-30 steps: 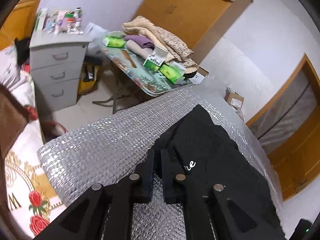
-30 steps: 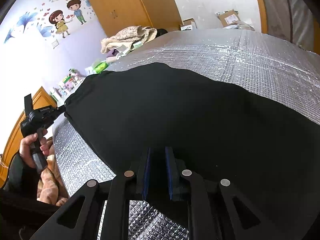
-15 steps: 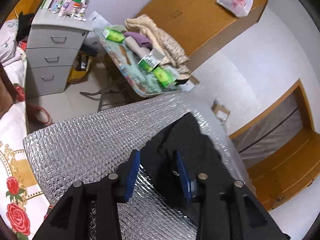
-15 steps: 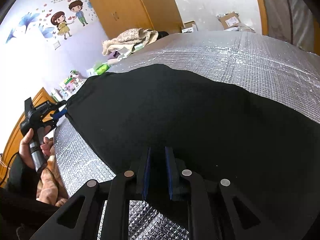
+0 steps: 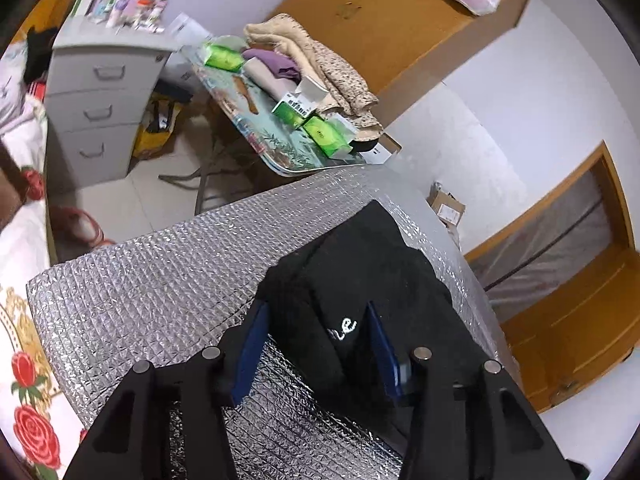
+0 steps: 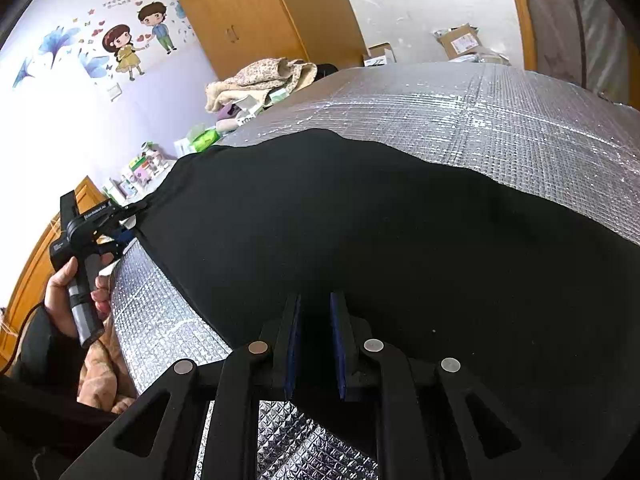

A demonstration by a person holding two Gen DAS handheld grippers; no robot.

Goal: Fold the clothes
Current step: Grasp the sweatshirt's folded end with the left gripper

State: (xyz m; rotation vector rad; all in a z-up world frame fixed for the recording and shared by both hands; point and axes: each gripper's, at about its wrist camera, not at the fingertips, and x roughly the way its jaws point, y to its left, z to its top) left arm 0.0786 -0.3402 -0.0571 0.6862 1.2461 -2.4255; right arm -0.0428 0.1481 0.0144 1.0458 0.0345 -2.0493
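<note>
Black two-finger left gripper [image 5: 316,344] stands with its blue-padded jaws spread wide, astride a bunched corner of the black fabric garment [image 5: 360,280]; the pads do not press the cloth. White lettering shows on the garment between the fingers. Black two-finger right gripper [image 6: 316,344], seen in its own view, has its jaws drawn close and clamped on the near edge of the same garment [image 6: 360,232]. The garment lies spread across the desk covered in silver quilted foil [image 6: 520,120], its far edge falling short of the desk's far side. In the right wrist view a person's hand [image 6: 76,292] holds the handle of the left gripper [image 6: 130,220] at the garment's left corner. Beyond the desk stands a small folding table with a patterned top [image 5: 280,148], carrying green packets and a heap of beige speckled cloth [image 5: 320,60]. Left of it stands a grey three-drawer cabinet [image 5: 100,108]. A tall orange-brown wooden wardrobe [image 5: 400,32] stands behind.
</note>
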